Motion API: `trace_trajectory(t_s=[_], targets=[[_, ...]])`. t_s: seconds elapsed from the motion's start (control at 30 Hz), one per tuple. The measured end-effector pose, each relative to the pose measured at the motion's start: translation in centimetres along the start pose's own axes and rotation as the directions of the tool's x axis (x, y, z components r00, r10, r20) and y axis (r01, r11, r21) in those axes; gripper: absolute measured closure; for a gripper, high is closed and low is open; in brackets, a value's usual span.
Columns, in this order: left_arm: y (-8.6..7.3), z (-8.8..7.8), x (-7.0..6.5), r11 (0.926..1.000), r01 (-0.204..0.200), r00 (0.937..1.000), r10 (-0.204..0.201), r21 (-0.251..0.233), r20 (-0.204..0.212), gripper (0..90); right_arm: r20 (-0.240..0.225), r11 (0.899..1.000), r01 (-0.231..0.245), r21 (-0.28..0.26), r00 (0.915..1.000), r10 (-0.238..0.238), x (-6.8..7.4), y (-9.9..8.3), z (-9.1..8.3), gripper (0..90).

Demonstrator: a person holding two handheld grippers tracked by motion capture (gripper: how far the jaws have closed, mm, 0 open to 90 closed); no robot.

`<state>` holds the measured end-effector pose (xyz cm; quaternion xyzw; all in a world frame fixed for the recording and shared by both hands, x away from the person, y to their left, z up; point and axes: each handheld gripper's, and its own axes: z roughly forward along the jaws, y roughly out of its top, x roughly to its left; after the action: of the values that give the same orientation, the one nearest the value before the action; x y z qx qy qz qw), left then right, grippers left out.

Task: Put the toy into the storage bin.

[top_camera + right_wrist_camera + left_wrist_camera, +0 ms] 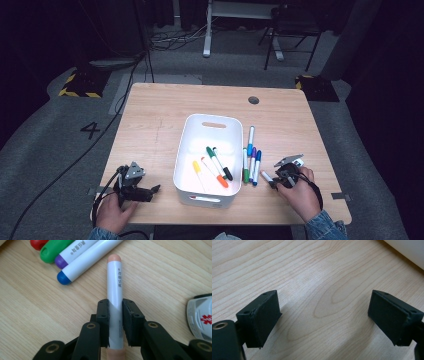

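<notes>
1. Right gripper view: right gripper [115, 308] is clamping a white marker [114, 282] between its two black jaws, pads pressing on the barrel at both sides.
2. Marker's long axis is running straight out ahead of the jaws, in line with them; its pale orange-pink cap is pointing away from the claw, its other end sticking back past the pads.
3. Marker is lying low over the wooden table [30, 315]; whether it is touching the wood is hard to tell.
4. Up and to the left of the jaws, three more markers are lying side by side: blue-capped marker [82, 262] nearest, then purple-capped marker [72, 251], then green-capped marker [56, 248]. Their far ends are cut off by the frame.
5. High view: white bin [209, 159] is sitting well to the claw's left.
6. Left gripper view: left gripper [324, 315] is resting with jaws wide apart, gripping nothing, bare wood between them.
</notes>
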<state>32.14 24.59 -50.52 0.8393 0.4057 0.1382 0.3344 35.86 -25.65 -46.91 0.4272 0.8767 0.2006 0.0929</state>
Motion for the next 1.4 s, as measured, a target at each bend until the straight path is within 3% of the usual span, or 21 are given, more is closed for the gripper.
trace_trajectory(t_s=[0.47,0.77,1.1,1.4], targets=[[0.0,0.0,0.0,1.0000,-0.001,1.0000,0.001,0.000,-0.001,10.8,-0.016,0.999,-0.040,-0.021,0.9991,0.040,-0.6,-0.2,-0.6,76.7],[0.0,0.0,0.0,1.0000,-0.002,1.0000,0.002,-0.001,-0.001,10.9,-0.020,0.998,-0.027,-0.065,0.9995,0.026,-0.9,0.1,-1.8,76.7],[0.0,0.0,0.0,1.0000,-0.002,1.0000,0.002,-0.001,-0.001,10.8,-0.055,0.989,0.007,-0.149,0.9984,-0.015,-0.5,1.2,-4.3,76.7],[0.0,0.0,0.0,1.0000,-0.002,1.0000,0.002,-0.001,-0.001,10.9,-0.087,0.972,0.074,-0.222,0.9916,-0.096,0.8,3.5,-7.9,76.7]])
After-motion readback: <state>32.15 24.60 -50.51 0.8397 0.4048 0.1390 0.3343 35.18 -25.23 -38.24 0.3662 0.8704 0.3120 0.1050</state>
